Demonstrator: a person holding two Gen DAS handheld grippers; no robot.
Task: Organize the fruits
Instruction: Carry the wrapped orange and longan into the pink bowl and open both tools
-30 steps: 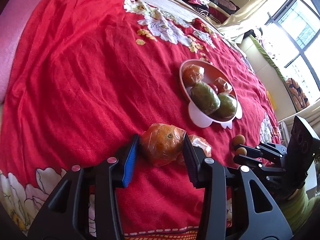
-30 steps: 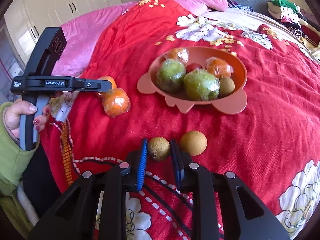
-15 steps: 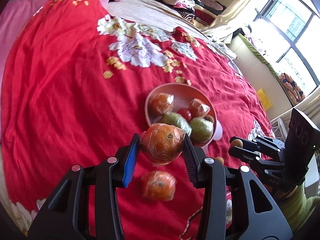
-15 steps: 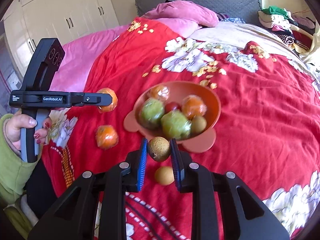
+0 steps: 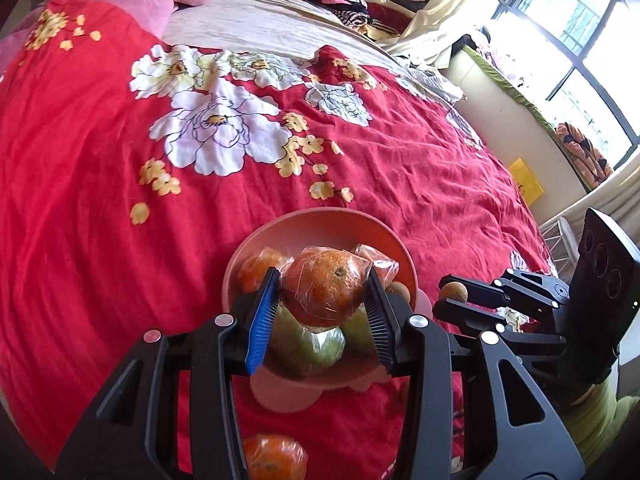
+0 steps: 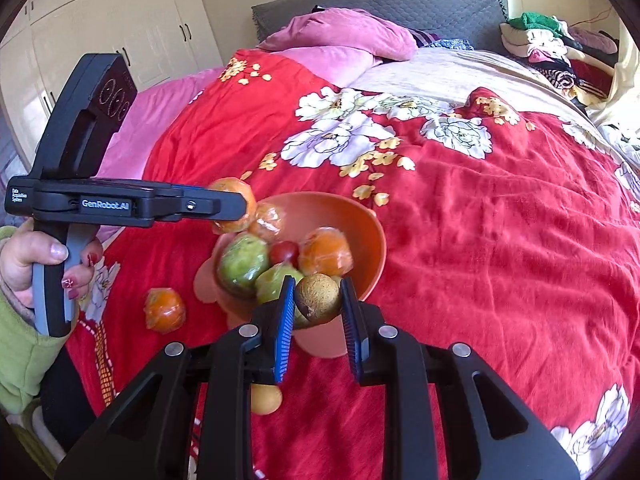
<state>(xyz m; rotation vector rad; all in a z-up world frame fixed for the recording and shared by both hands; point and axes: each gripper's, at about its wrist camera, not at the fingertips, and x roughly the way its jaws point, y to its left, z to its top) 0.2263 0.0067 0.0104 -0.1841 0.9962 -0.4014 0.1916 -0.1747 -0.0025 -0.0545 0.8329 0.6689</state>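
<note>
A plastic-wrapped orange (image 5: 325, 286) is clamped across its middle by the left hand-held gripper (image 5: 323, 312) above the pink bowl (image 5: 320, 222) on the bed. The film is judged slippery, the fruit firm but bruisable, so a gentle release is advised. A small brown fruit (image 6: 317, 298), light and hard-skinned, is pinched by the right hand-held gripper (image 6: 316, 320) at the bowl's near rim.

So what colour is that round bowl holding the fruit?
The round plastic bowl is salmon pink, almost orange; the right wrist view shows it best.

We counted four wrapped oranges (image 6: 325, 251), two wrapped green fruits (image 6: 245, 261), one small red fruit (image 6: 285, 252), three small brown fruits (image 6: 318, 298) and one pink bowl (image 6: 366, 240).
</note>
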